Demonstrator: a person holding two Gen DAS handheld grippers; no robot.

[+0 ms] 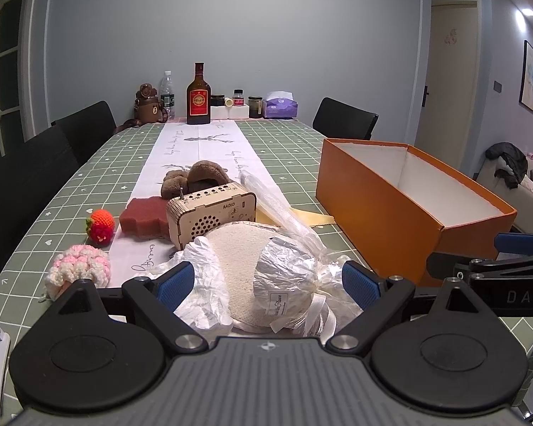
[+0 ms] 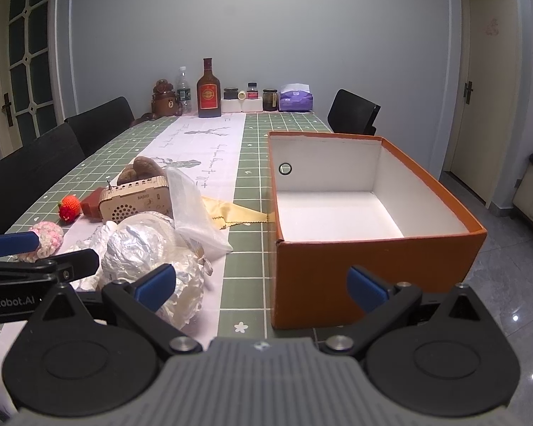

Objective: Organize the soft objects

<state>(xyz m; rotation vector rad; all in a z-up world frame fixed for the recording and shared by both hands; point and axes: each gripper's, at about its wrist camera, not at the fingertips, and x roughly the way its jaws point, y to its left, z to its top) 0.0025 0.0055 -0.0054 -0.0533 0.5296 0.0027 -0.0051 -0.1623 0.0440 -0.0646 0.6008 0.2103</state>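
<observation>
My left gripper (image 1: 268, 284) is open, its blue pads on either side of a beige sponge pad in crinkled clear wrap (image 1: 252, 273), not closed on it. The wrapped pad also shows in the right wrist view (image 2: 149, 245). My right gripper (image 2: 263, 284) is open and empty in front of the near wall of an open orange box (image 2: 373, 266) with a white inside. Other soft things lie on the table: a pink crochet piece (image 1: 80, 266), a knitted strawberry (image 1: 101, 227), a dark red sponge (image 1: 144, 216), a brown plush toy (image 1: 195, 177), a yellow cloth (image 2: 231, 214).
A wooden radio (image 1: 209, 218) stands behind the wrapped pad, with a clear plastic bag (image 1: 280, 209) beside it. Bottles, jars and a tissue box (image 1: 279, 106) line the table's far end. Black chairs (image 1: 28, 177) stand at the left and far right.
</observation>
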